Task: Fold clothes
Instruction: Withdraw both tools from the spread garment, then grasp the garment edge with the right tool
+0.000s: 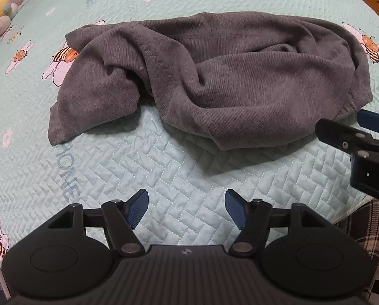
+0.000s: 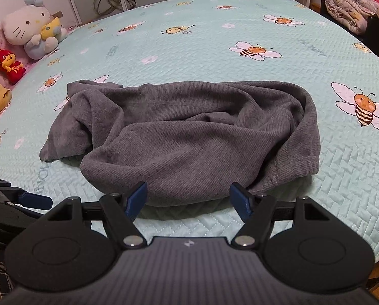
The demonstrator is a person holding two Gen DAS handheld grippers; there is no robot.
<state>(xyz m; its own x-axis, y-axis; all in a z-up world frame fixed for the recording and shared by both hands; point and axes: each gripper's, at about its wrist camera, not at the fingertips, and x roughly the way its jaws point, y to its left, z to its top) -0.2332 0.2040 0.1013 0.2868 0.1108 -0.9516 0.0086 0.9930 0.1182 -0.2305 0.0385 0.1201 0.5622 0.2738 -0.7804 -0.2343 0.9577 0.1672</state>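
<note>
A: How do the jaws stand?
B: Both wide apart, holding nothing. The left gripper point(image 1: 185, 209) hangs over bare quilt point(image 1: 164, 167); the right gripper point(image 2: 189, 199) sits at the near edge of the crumpled grey garment point(image 2: 189, 137).
A: And beyond?
B: Bee-print bedspread, then plush toys point(image 2: 32, 33) far left and folded bedding point(image 2: 354, 7) far right.

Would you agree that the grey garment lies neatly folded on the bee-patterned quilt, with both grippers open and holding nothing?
Not quite: the grey garment lies crumpled, not folded, as the right wrist view shows. It is on the bee-patterned quilt, and the left gripper and right gripper are open and hold nothing.
</note>
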